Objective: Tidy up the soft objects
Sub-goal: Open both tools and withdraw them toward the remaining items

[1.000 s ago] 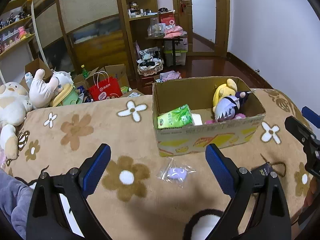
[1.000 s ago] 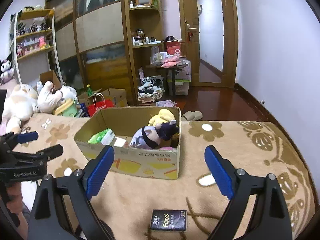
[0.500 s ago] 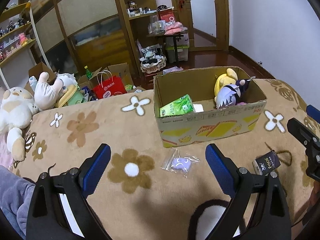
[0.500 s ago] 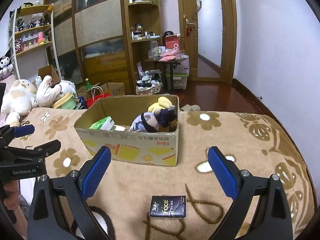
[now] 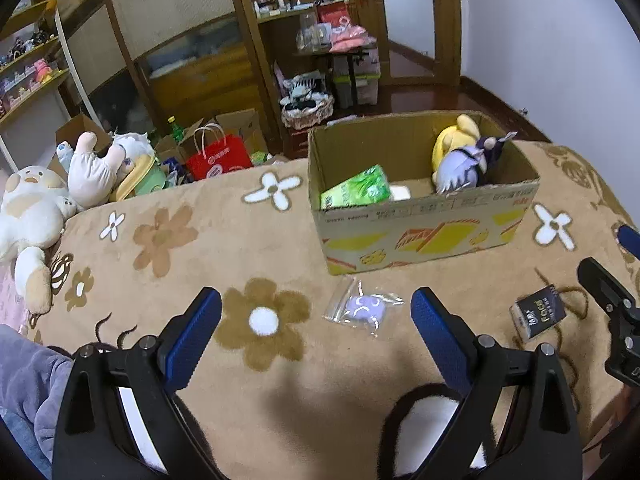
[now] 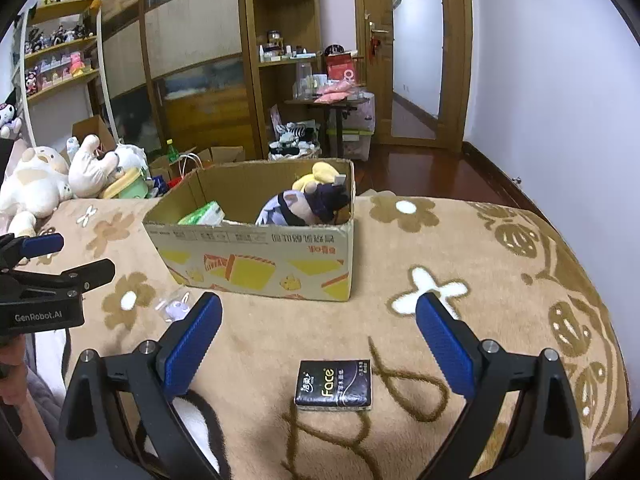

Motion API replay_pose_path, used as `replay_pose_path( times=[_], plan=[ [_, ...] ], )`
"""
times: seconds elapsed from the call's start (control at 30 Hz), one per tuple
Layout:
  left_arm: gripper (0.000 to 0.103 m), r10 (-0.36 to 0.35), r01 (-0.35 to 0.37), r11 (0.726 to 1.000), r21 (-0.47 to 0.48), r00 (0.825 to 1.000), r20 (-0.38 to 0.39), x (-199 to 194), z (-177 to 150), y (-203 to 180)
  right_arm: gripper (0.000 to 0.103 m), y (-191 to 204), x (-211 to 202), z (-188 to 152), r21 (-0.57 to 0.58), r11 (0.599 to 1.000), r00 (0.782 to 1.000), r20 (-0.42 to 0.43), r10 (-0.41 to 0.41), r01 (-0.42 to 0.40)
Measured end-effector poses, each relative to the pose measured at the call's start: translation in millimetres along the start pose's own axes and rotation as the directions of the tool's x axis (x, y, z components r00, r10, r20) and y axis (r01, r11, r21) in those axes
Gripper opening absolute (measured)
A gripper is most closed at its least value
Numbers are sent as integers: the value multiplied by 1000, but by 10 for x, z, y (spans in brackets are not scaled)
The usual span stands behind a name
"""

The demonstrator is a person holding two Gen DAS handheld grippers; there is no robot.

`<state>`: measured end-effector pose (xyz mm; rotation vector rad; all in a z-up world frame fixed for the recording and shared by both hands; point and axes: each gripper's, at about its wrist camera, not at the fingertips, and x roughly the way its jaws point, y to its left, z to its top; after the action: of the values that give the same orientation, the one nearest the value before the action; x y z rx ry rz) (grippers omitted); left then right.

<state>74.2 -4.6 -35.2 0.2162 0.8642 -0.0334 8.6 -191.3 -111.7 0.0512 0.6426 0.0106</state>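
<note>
Both tools are pulling back from the cardboard box: the left tool is bringing the small bag between its fingers, while the tissue pack is sliding closer to the right tool.

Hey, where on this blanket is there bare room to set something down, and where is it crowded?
Bare: blanket between the cardboard box and the white plush toys; also right of the box. Crowded: before the box, with the clear bag and dark tissue pack.
</note>
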Motion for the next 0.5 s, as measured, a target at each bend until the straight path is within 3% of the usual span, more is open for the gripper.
replay_pose_path(
  times=[0.5],
  plan=[
    [95,-9,14,999,49,995,-102,349,20,-101,102,-73,210,-100,23,1000,998,-67,-9,11]
  ],
)
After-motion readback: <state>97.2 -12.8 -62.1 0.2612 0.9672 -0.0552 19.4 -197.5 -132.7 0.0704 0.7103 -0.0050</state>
